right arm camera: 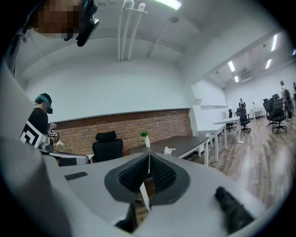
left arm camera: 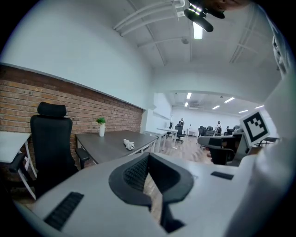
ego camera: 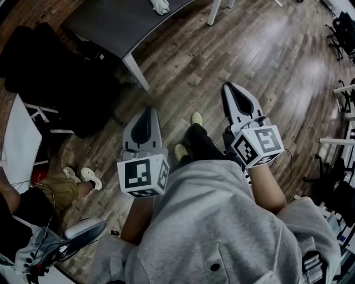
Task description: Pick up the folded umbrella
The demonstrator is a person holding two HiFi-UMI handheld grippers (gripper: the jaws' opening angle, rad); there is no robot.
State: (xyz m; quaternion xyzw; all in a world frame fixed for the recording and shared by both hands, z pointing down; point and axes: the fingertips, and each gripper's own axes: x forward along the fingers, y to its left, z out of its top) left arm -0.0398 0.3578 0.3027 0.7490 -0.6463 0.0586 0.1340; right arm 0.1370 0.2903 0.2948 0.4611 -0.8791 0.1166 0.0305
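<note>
Over the wood floor point(ego camera: 266, 50): we carry left gripper point(ego camera: 148, 111) and right gripper point(ego camera: 229, 87), both closed, empty. Umbrella unconfirmed; a white bundle point(ego camera: 161, 6) lies on the dark desk point(ego camera: 105, 28), well ahead, nearer our left; axis unreadable.

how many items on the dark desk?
2: a white vase with a plant by the brick wall, a white crumpled thing nearer the aisle edge. Part of the desk is hidden.

We see the table point(ego camera: 105, 25) cut off by the head view's top edge, and the white lump point(ego camera: 161, 6) on it is too small for us to name. A seated person point(ego camera: 58, 191) is cropped at the left edge. Far figures point(left arm camera: 181, 122) are tiny blurs.
</note>
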